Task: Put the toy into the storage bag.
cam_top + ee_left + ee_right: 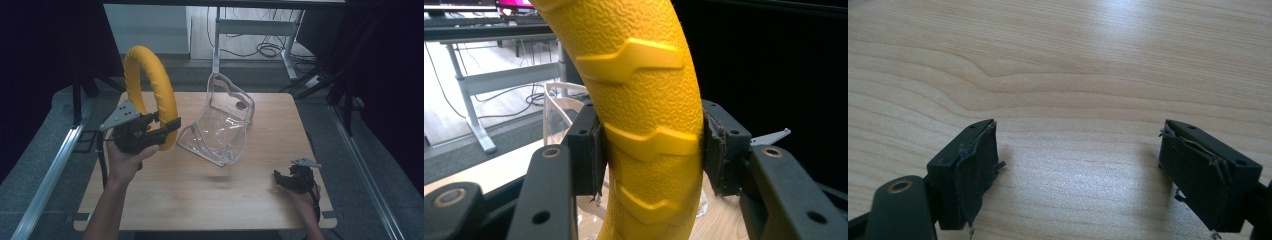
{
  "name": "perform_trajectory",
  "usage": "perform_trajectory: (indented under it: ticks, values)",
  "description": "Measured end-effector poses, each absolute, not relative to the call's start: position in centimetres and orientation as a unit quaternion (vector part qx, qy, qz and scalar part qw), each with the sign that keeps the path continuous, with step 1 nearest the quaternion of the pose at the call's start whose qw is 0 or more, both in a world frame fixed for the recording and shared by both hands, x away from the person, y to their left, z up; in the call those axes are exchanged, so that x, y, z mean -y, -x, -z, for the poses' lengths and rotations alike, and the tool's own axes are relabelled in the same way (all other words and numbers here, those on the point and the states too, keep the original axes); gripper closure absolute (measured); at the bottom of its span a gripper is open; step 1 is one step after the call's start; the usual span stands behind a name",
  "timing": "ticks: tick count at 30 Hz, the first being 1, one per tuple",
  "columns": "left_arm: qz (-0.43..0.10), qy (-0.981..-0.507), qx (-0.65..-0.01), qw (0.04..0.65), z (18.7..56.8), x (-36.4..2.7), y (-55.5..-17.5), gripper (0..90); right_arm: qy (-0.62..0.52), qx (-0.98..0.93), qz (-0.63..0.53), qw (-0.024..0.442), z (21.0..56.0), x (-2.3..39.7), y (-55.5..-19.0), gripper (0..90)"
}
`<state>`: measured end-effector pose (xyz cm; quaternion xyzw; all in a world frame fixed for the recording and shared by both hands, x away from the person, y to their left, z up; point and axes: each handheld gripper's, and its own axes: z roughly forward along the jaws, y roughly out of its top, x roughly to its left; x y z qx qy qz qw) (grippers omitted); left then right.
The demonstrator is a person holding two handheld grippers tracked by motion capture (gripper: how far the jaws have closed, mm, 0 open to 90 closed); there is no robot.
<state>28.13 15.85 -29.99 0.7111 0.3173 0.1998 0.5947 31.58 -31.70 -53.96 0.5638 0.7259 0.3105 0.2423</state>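
A thick yellow textured ring point(152, 85) is held upright above the table's left side. My left gripper point(167, 131) is shut on its lower part. In the left gripper view the ring point(644, 110) runs up between both pads, which press its sides. A clear plastic bag point(220, 122) stands open at the middle of the wooden table point(210, 195), just right of the ring. My right gripper point(286, 179) rests low at the table's right front, near the edge. Its jaws stand wide apart over bare wood point(1078, 90), with nothing between them point(1078, 170).
A metal desk frame point(250, 30) and cables lie on the floor beyond the table's far edge. Dark curtains hang on both sides. Metal rails point(47, 180) run along the floor left and right of the table.
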Motion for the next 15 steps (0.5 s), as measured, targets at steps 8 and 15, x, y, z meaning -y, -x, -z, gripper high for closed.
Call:
perform_trajectory:
  ticks: [8,15]
  values:
    - [-0.204,-0.715,-0.308,0.594,29.2,-14.9,-28.6,50.2,-0.563,-0.726,-0.310,0.243,54.0,31.7,-31.6,16.4]
    - [-0.203,-0.718,-0.300,0.594,28.7,-14.0,-28.9,50.1,-0.563,-0.726,-0.310,0.243,54.0,31.7,-31.6,16.5]
